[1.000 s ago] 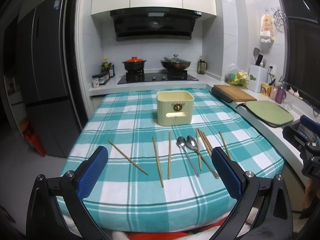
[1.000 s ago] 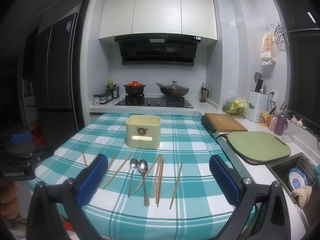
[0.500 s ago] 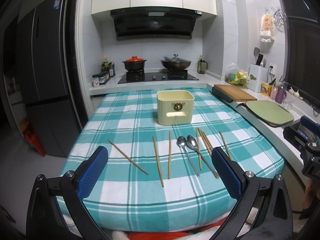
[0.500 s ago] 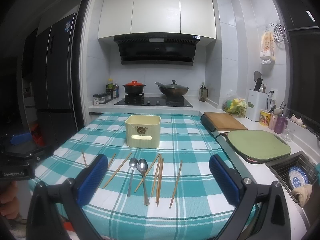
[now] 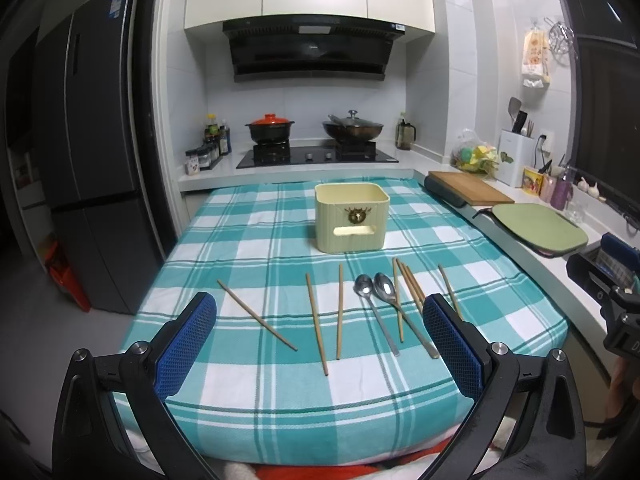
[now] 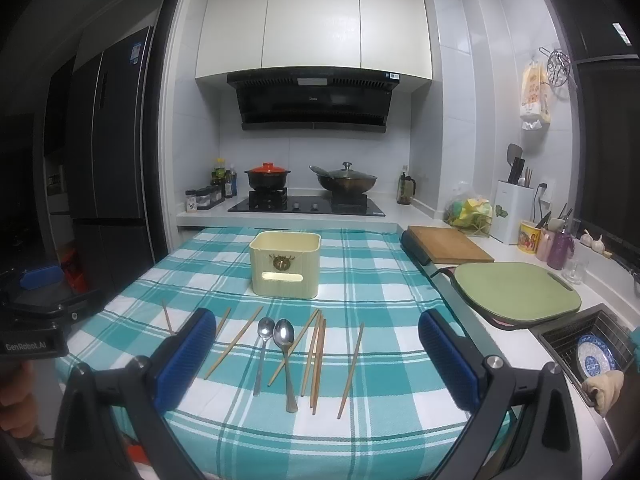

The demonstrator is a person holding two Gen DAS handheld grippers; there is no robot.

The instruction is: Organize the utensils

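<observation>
Right now both claws, left claw point(image 5: 319, 336) and right claw point(image 6: 311, 345), gape wide, empty; thin chopsticks point(image 6: 318, 356) roll, so pinch middles.

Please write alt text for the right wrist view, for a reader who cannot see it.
The open right gripper hovers over two spoons and scattered chopsticks on a teal checked tablecloth. A cream utensil box stands behind them.
</observation>
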